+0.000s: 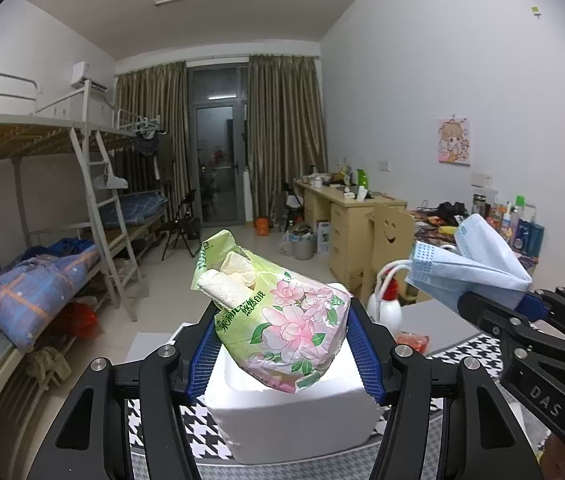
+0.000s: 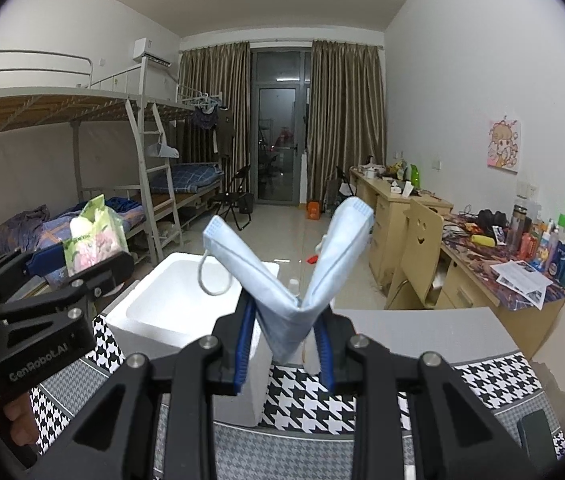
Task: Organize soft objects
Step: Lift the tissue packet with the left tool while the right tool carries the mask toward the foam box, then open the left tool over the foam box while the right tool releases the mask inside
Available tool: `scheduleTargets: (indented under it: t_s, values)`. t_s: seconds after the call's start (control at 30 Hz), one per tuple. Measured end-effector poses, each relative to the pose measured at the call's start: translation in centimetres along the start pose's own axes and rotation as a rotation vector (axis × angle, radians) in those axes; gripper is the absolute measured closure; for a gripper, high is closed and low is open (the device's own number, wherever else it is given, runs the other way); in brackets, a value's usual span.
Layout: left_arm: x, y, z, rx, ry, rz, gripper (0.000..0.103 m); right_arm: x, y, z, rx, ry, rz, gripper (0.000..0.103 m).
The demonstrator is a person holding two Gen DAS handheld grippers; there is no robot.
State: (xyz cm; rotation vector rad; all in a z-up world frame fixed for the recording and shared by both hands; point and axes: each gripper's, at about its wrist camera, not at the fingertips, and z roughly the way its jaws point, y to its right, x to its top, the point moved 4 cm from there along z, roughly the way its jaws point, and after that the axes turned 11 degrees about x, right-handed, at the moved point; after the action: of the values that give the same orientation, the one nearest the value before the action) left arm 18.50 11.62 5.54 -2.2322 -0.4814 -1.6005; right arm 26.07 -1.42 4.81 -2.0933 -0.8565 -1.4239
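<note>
Dorm room, checkered tablecloth (image 2: 302, 396). Left gripper (image 1: 282, 344) clamps a tissue pack (image 1: 282, 320) above the foam box (image 1: 294, 420); right gripper (image 2: 284, 344) pinches a face mask (image 2: 282, 280) beside it.

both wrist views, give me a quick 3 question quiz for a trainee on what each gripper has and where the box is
1. True or false: the left gripper is shut on the green floral tissue pack.
2. Multiple choice: what does the right gripper hold? A) a folded blue face mask B) a sock C) a sponge
3. Fill in: seen from the left wrist view, the tissue pack hangs above the white ____ box, which stands on the houndstooth mat.

Key
1. True: both blue pads press its sides.
2. A: pinched at its fold, so its two halves stick up in a V.
3. Foam: open-topped, and its visible interior looks empty in the right wrist view.
</note>
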Motion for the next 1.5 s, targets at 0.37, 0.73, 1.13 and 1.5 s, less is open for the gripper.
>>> scheduleTargets:
  t_s: [0.37, 0.73, 1.13, 1.5]
  values:
    - [0.7, 0.0, 4.3, -0.035, -0.069, -0.004, 0.042, 0.8, 0.3, 1.8, -0.014, -0.026, 0.005, 0.070]
    - [-0.1, 0.4, 7.8, -0.071, -0.140, -0.001, 0.042, 1.0, 1.2, 3.3, -0.033, -0.045, 0.023, 0.070]
    - [-0.7, -0.4, 10.0, -0.067, -0.180, -0.006, 0.015, 1.1, 2.0, 4.4, -0.053, -0.066, 0.038, 0.070]
    - [-0.1, -4.0, 8.2, 0.049, -0.121, -0.042, 0.001, 1.3, 1.5, 6.1, -0.016, -0.096, 0.035, 0.070]
